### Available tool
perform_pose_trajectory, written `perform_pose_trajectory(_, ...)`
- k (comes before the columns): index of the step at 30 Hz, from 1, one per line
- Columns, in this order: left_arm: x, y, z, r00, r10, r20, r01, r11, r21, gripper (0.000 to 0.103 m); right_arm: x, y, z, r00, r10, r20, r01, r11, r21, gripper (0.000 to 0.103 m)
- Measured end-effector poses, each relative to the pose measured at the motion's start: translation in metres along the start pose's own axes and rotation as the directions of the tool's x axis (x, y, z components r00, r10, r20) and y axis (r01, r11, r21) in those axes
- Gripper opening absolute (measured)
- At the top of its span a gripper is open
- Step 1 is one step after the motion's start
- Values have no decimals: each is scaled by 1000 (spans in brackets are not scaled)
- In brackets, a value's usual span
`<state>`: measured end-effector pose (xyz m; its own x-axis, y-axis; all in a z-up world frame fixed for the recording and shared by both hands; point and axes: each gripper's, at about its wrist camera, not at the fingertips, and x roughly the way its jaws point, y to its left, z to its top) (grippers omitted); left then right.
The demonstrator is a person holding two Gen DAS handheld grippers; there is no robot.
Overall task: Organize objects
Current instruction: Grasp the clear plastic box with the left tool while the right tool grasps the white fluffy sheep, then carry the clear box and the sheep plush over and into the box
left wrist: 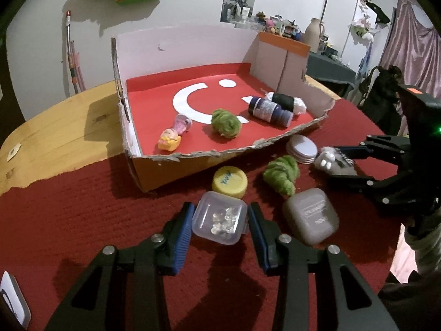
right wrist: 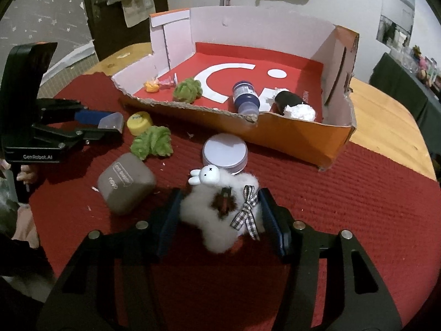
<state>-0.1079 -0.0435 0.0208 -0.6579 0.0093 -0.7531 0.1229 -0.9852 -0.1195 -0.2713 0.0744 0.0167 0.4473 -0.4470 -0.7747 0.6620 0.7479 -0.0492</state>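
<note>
Two grippers, each on one item on the red mat (left wrist: 69, 220). Left wrist view: left gripper (left wrist: 220, 222) pads touch both sides of the clear case (left wrist: 219, 218), just in front of the yellow cap (left wrist: 229, 182), near the box (left wrist: 171, 171). Right wrist view: right gripper (right wrist: 219, 216) narrowed around the plush (right wrist: 217, 209), pads against its fluff, tin (right wrist: 224, 150) just behind, grey case (right wrist: 125, 183) beside.

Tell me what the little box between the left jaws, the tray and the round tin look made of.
Little box: clear, glossy plastic; its contents show through.
Tray: corrugated cardboard, matte; its torn front edge shows grey fluting.
Round tin: probably metal, satin silvery lid; painted plastic is possible.
</note>
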Motion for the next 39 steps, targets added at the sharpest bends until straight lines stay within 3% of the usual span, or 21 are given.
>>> perform_pose_trajectory(29,-26,-20,-2,999,-20,47,19,1000,16,42,-22,8,-1,999,-4,44,4,1000,3,54)
perform_pose_trajectory(39,-46,-27,45,992,15,121,-20,999,38,42,-63,9,42,986,-20,164,25,999,-24,54)
